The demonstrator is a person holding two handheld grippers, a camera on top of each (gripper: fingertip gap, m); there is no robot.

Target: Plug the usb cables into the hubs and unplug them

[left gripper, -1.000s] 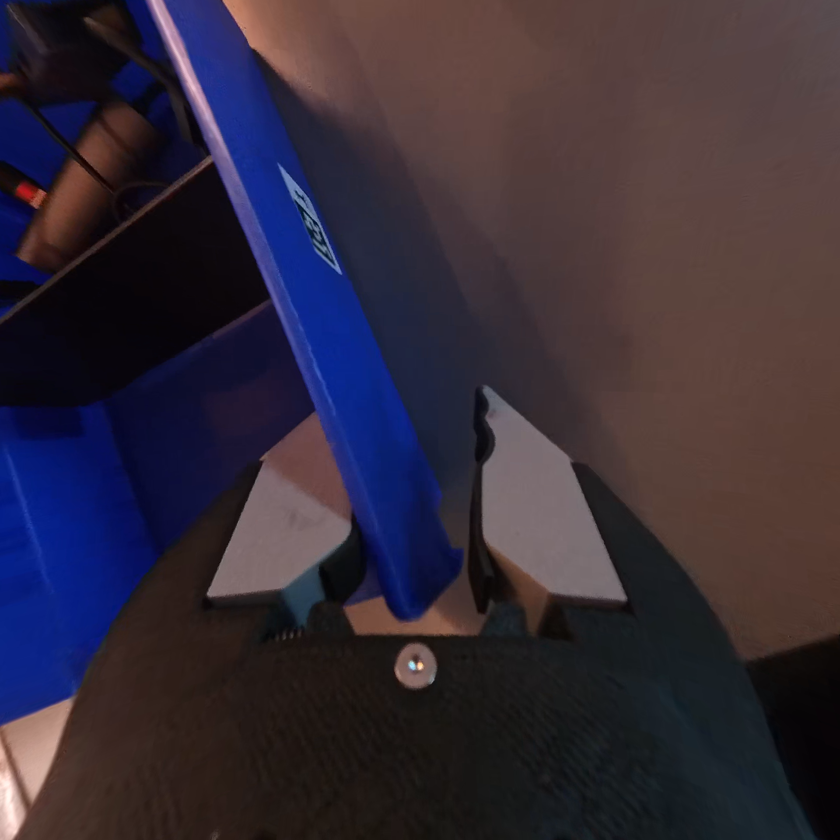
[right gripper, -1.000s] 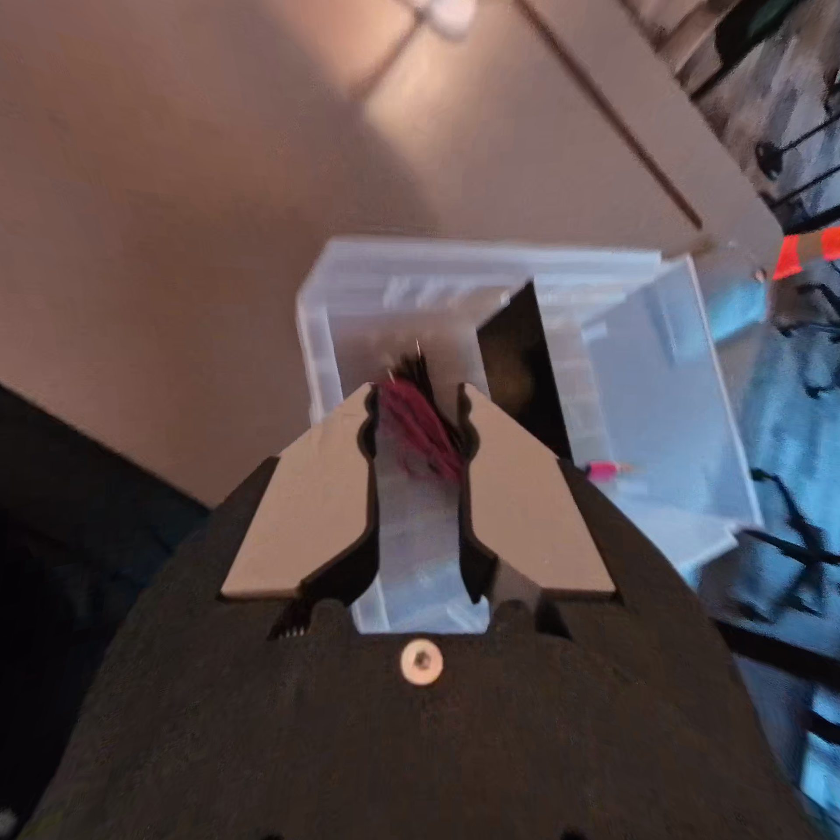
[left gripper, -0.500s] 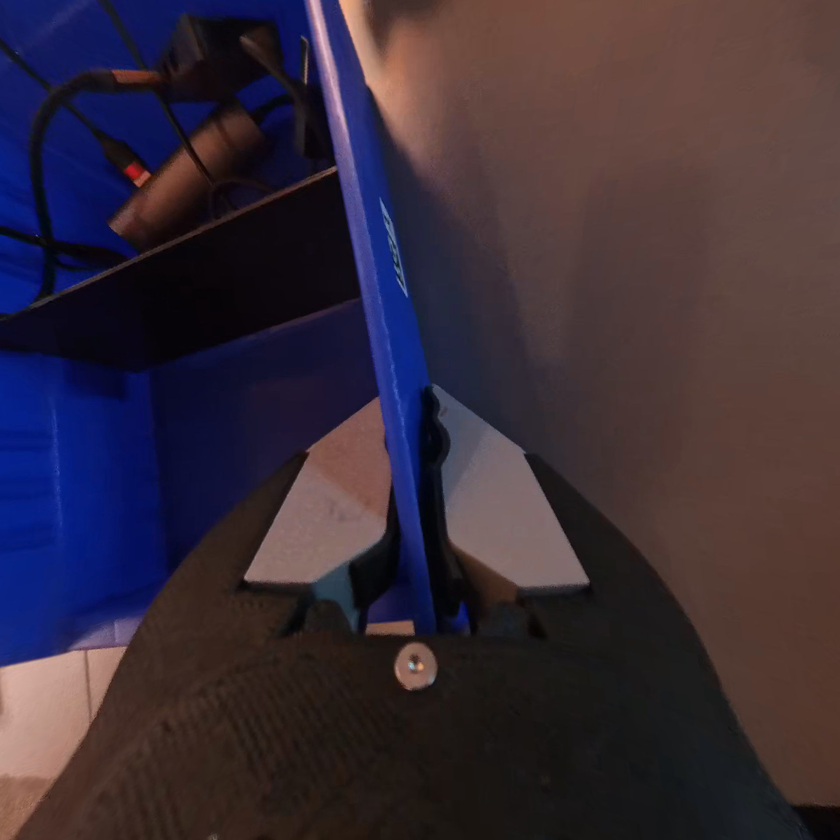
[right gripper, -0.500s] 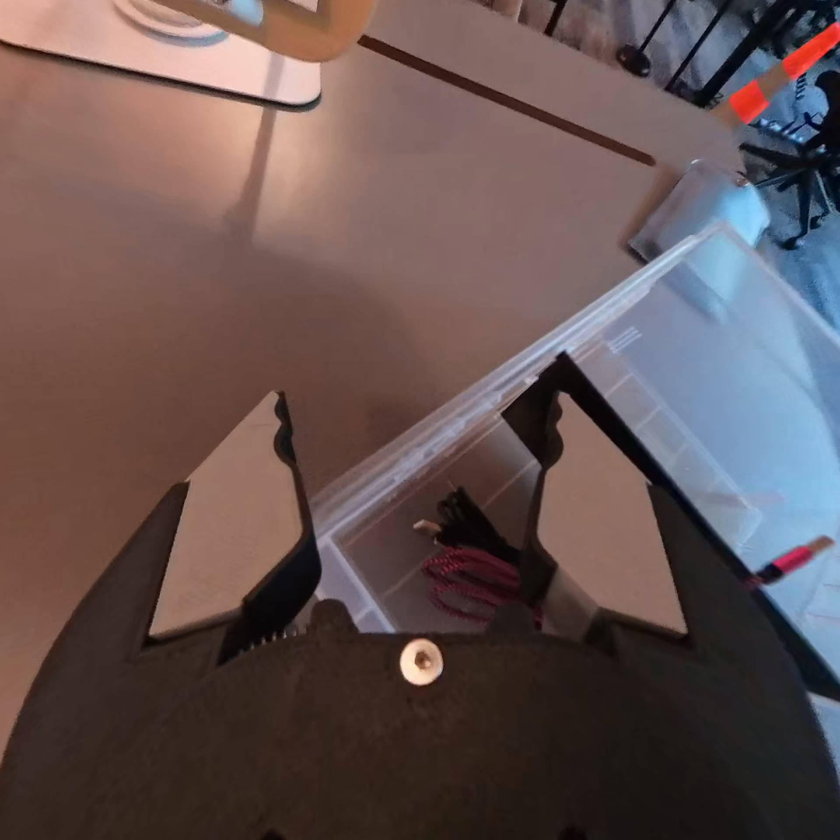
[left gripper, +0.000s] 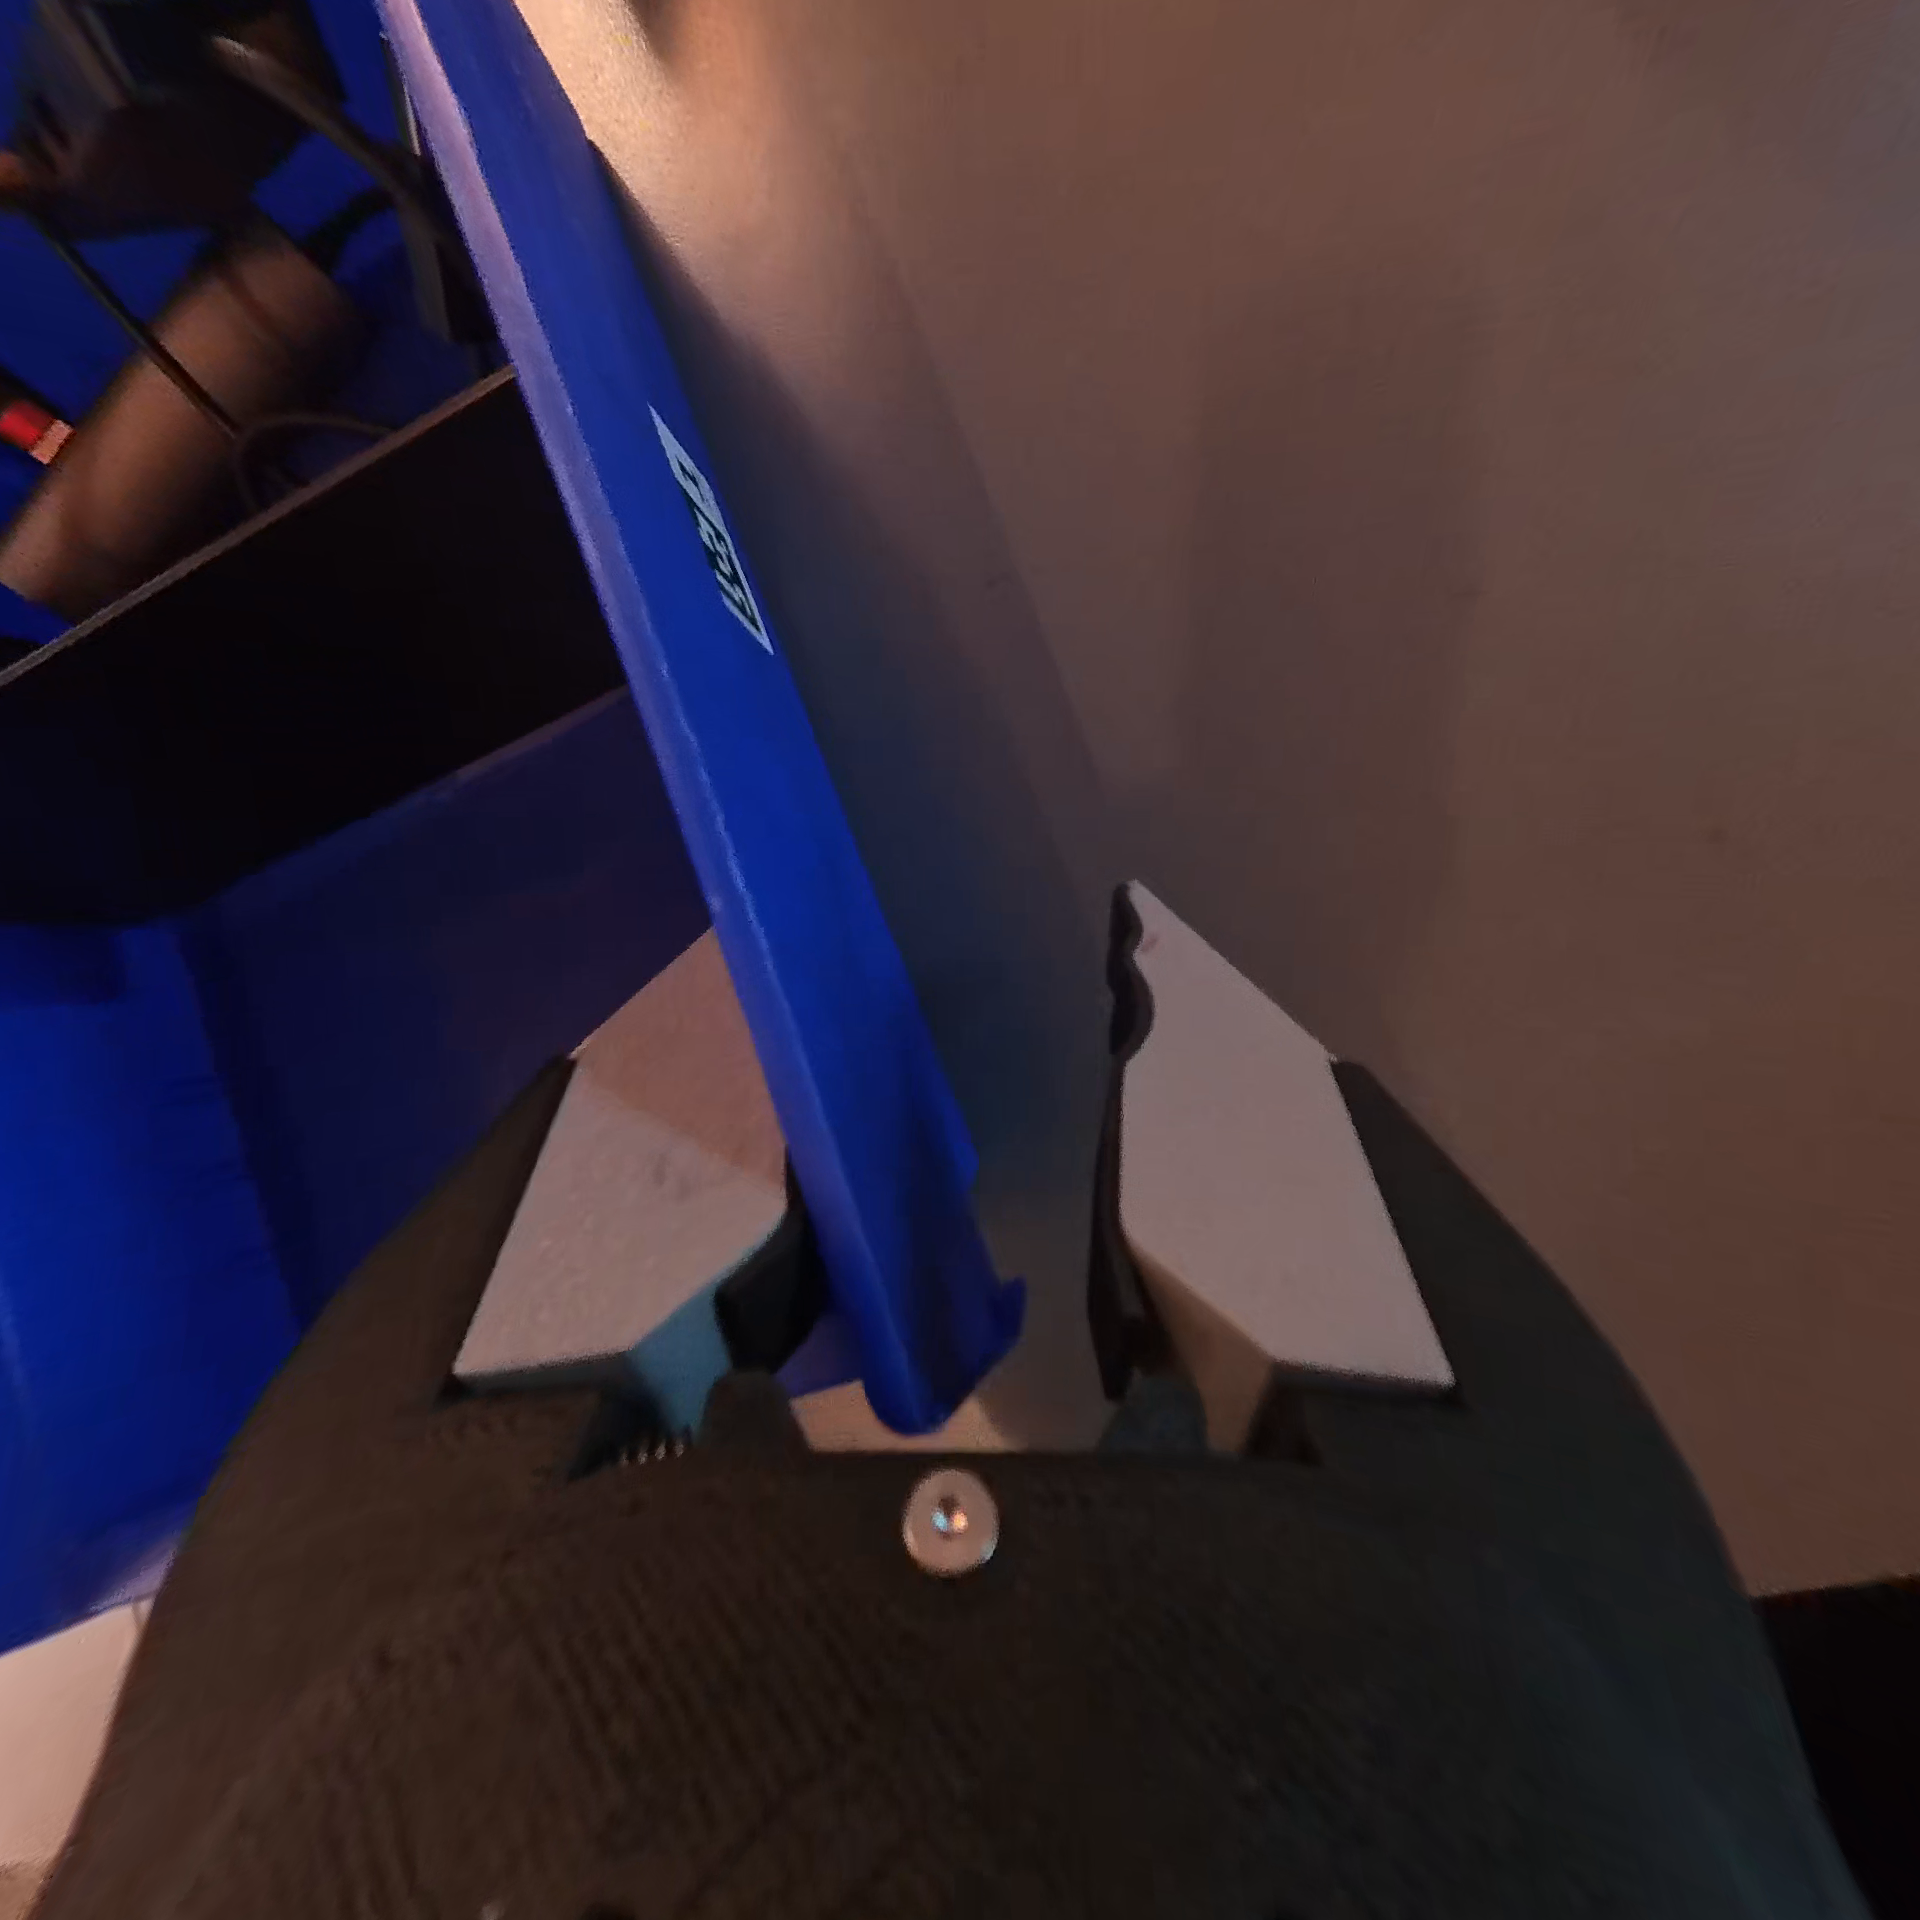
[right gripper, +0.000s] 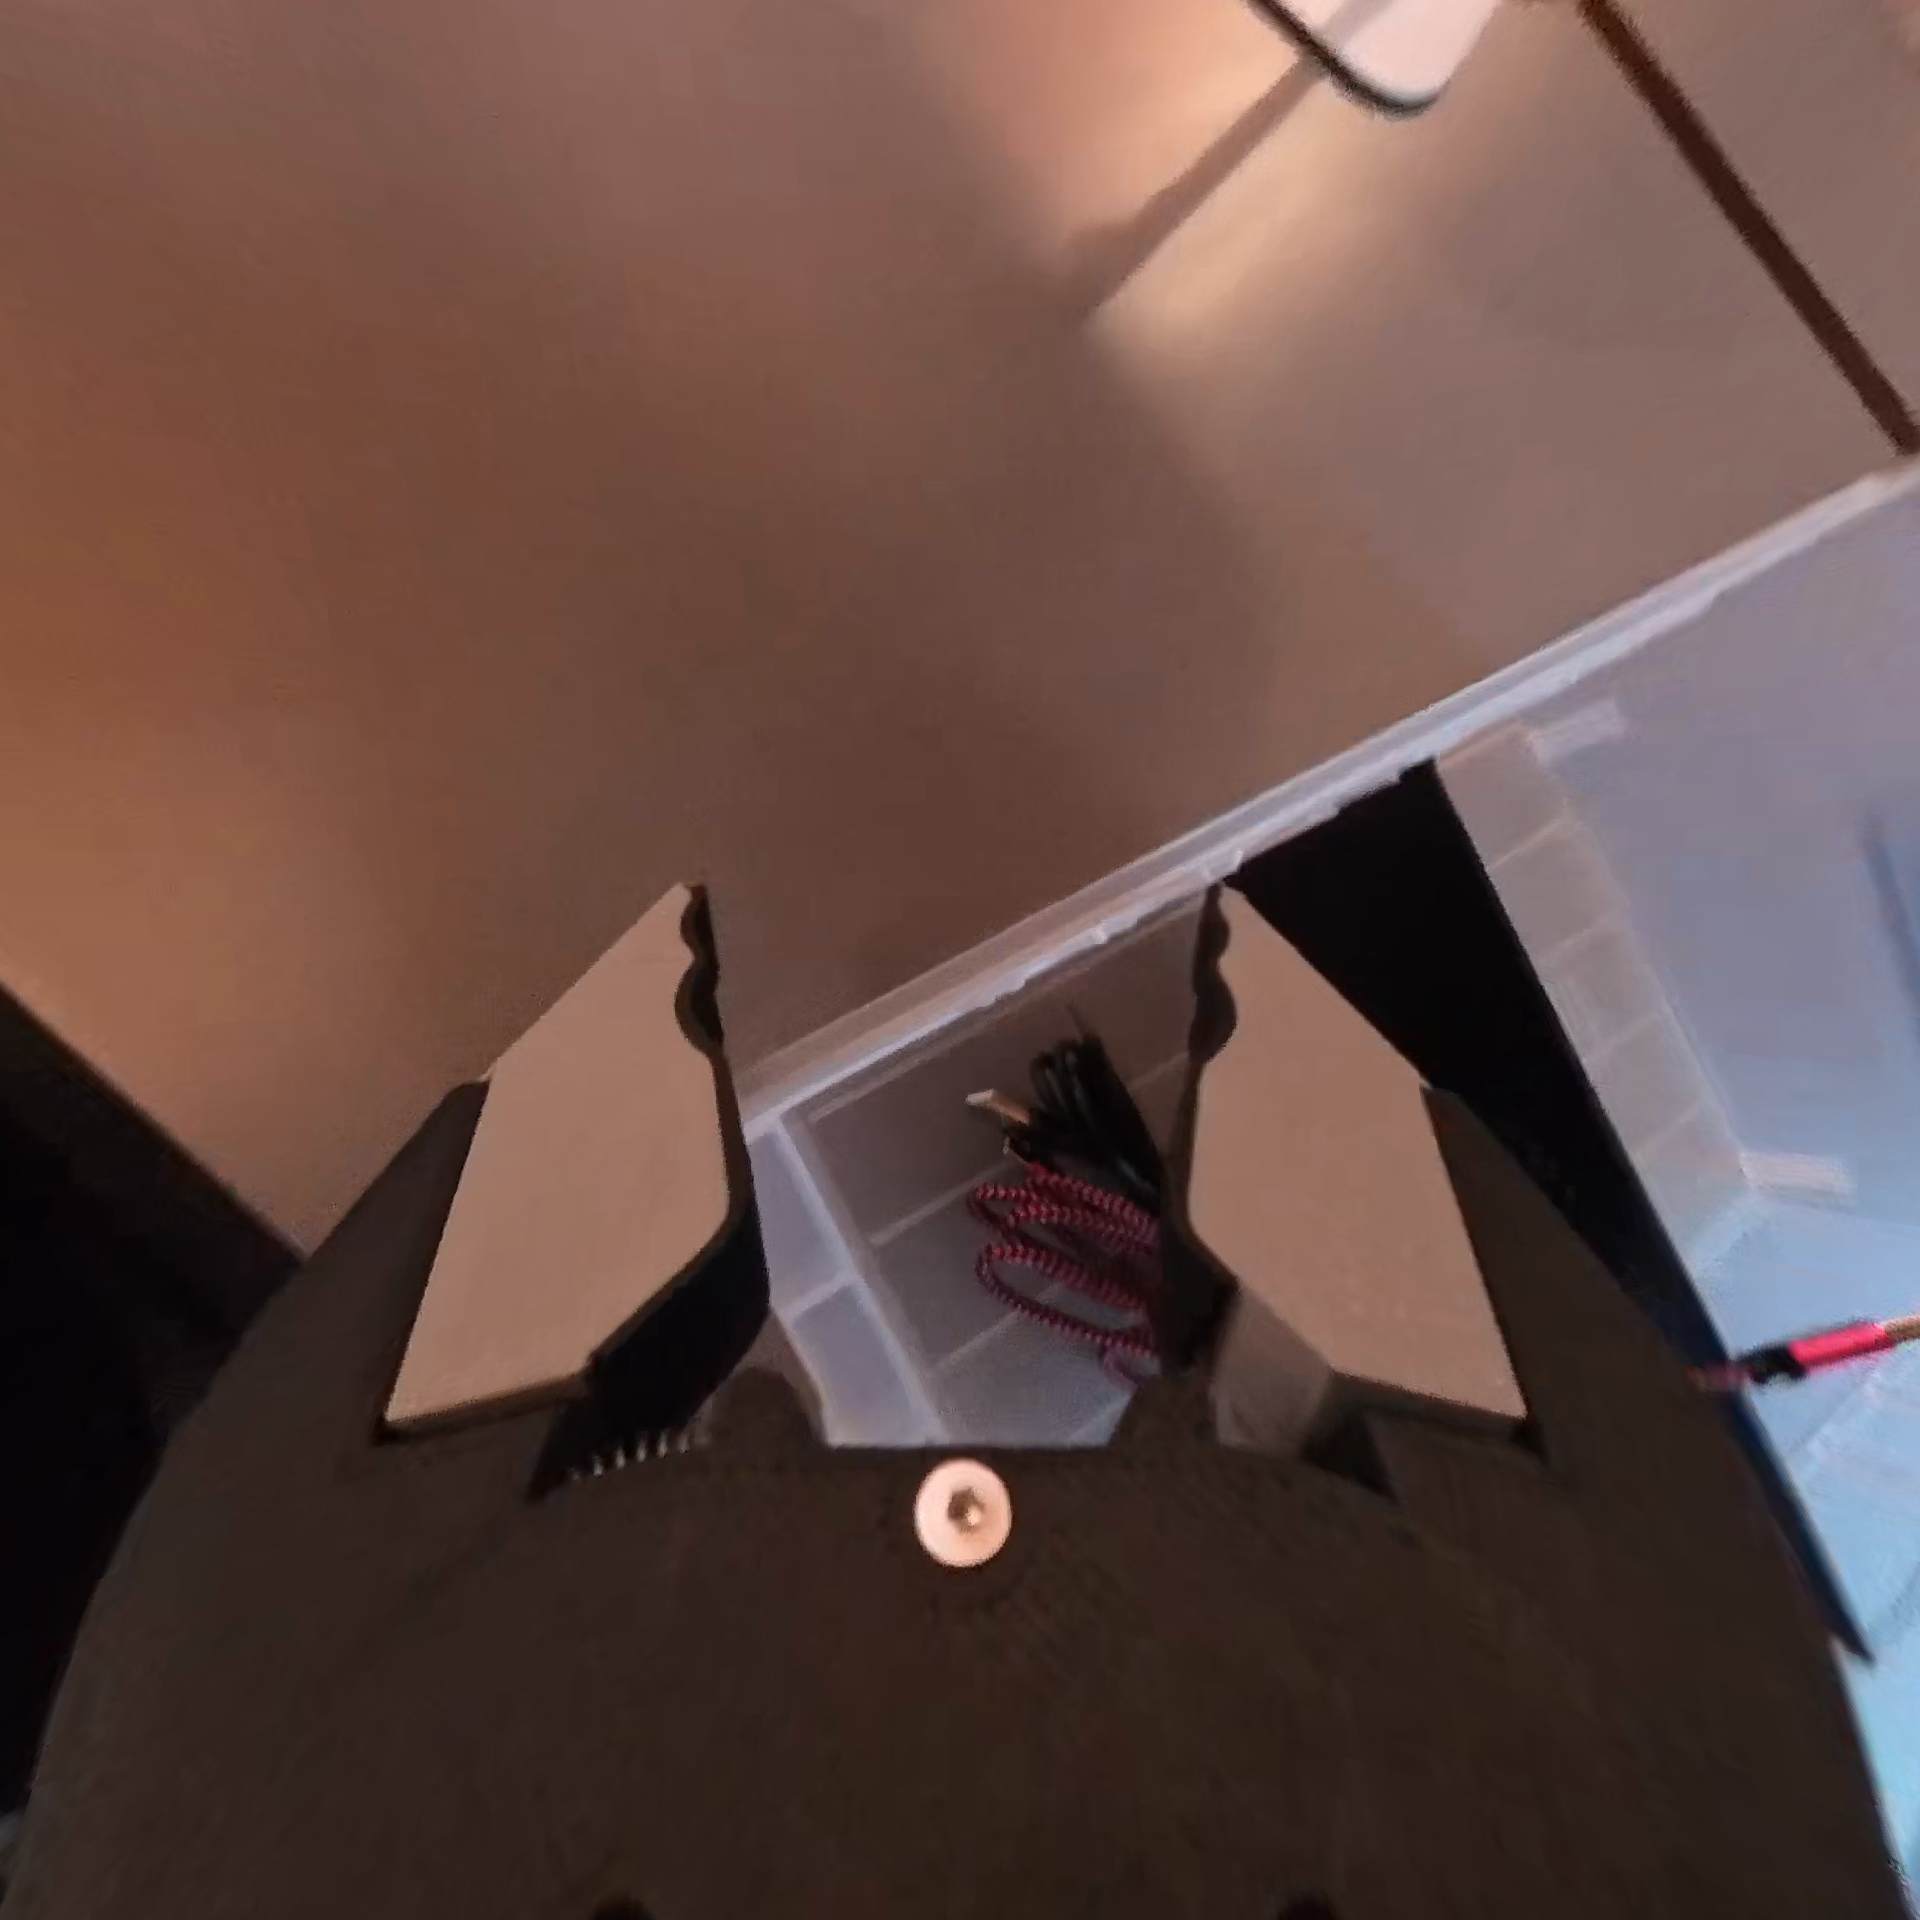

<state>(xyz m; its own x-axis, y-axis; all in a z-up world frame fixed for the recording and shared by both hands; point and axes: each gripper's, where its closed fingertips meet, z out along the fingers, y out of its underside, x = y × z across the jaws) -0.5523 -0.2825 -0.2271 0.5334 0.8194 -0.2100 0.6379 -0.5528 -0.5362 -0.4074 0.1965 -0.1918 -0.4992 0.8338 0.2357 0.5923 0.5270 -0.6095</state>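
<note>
My left gripper is open and straddles the rim wall of a blue bin. Its left finger is inside the bin, partly hidden by the wall, and its right finger is outside over the table. Dark hubs and cables lie blurred in the bin's far compartment. My right gripper is open and empty over the corner of a clear plastic bin. A coiled red-and-black braided USB cable and a black cable lie in that bin between my fingers.
A black divider splits the blue bin. Another black divider splits the clear bin, with a red USB plug beyond it at right. The brown table stretches ahead, with a white base at its far edge. Spacing between my two grippers at the tips: around 50 centimetres.
My left gripper was shut on the blue bin wall half a second ago and has opened off it. My right gripper stays open, and its view has tilted and moved closer to the cables.
</note>
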